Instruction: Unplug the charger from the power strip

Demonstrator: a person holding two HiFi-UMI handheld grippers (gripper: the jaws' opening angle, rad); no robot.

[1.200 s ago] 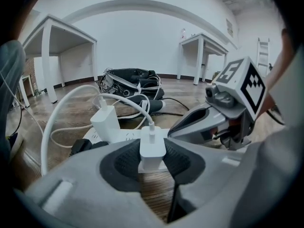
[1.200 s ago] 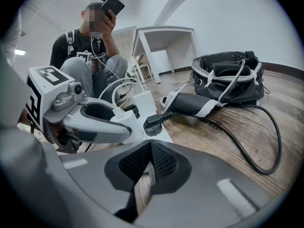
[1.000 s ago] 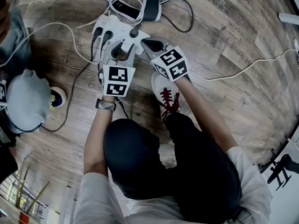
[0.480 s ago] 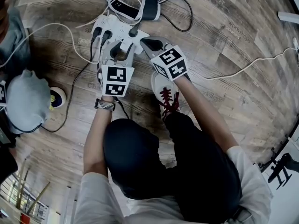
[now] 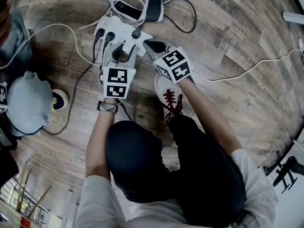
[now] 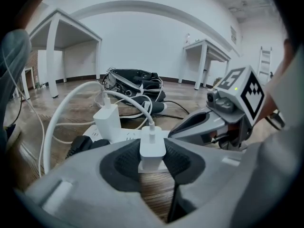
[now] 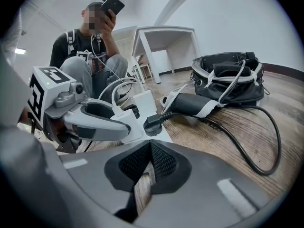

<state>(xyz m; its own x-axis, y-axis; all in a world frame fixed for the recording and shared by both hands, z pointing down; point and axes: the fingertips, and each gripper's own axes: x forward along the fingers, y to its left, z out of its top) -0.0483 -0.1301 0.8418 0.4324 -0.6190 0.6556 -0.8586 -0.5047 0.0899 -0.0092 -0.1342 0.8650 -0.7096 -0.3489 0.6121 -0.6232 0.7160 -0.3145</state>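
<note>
Charger (image 6: 152, 148) inspected in place: a small white plastic block standing upright in the power strip (image 5: 122, 31), at the strip's near end, on the wooden floor (image 5: 228, 46). Its thin white cable (image 6: 135, 101) leaves the top and loops away. The left gripper (image 5: 119, 56) has its jaws closed on the block, one dark pad pressed to each side face. The right gripper (image 7: 150, 148) has its jaws drawn together with nothing between them and sits just beside the strip; whether it bears down on the strip cannot be told. Handling, in my judgement: the block is light and rigid, but its smooth shell may slip under a loose grip, and the socket will likely resist before it lets go. The strip itself looks light enough to lift with the charger unless it is held down. The proper hold is the one now taken, low on the two flat sides – never the cable, which is soft and would strain at its connector. A straight pull away from the strip's face should spare the pins. A second charger (image 6: 108, 122) and a black plug (image 7: 153, 125) occupy sockets beyond, clear of the grip. Against the earlier frames – no material change: both grippers stand where they stood, the hold is unaltered, and the charger appears still seated
</note>
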